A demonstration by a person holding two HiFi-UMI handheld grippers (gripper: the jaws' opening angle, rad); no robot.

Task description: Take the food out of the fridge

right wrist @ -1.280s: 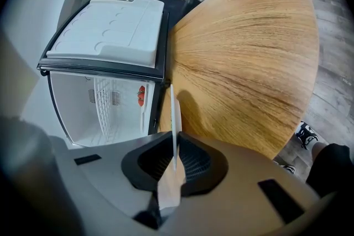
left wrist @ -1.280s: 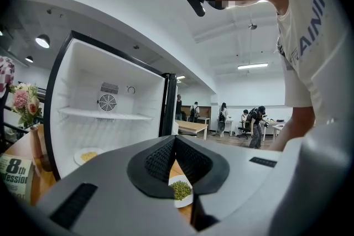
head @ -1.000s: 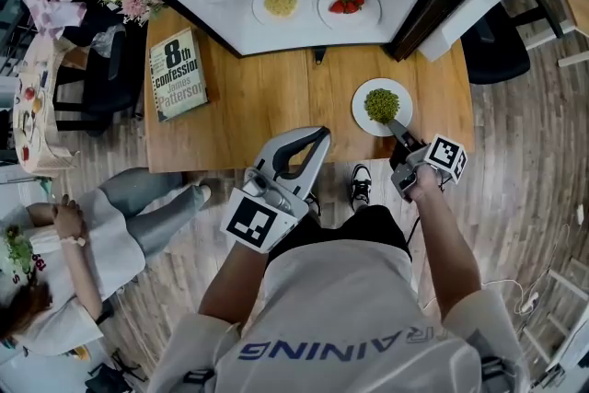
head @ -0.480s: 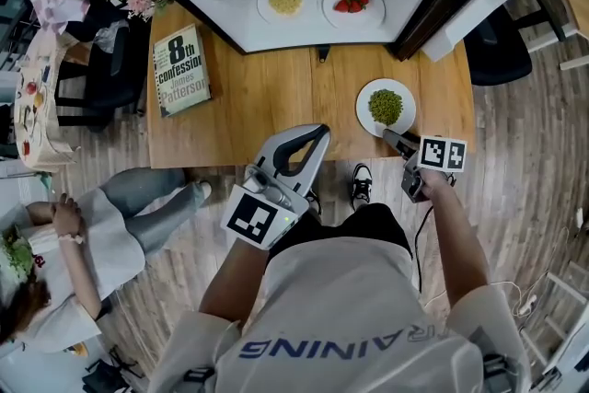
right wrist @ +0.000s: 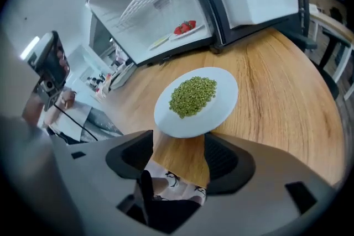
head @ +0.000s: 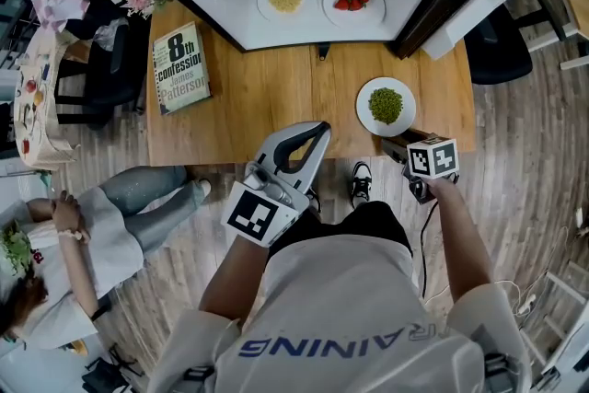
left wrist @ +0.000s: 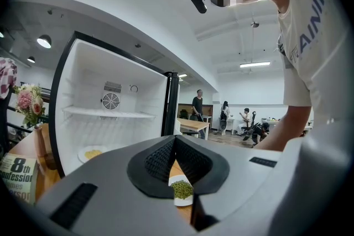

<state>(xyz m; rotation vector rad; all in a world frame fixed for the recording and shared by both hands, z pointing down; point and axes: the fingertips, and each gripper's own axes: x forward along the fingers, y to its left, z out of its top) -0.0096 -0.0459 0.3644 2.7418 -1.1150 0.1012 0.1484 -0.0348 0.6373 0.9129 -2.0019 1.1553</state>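
Head view: plate (head: 367,116) of peas (head: 386,104)

The wooden table (head: 267,97) carried three things, well apart; a paperback book (head: 179,68) lay flat near its left edge; a white plate of green peas (head: 386,106) sat on its right part, close to the near edge; the open fridge (head: 308,30) stood along its far side. On the fridge's white bottom two more plates rested side by side, apart; the plate of yellow food (head: 285,0) on the left, the plate of strawberries (head: 353,2) on the right. The plank floor (head: 525,152) lay around the table; a black-and-white shoe (head: 360,184) stood on it just under the table's near edge.
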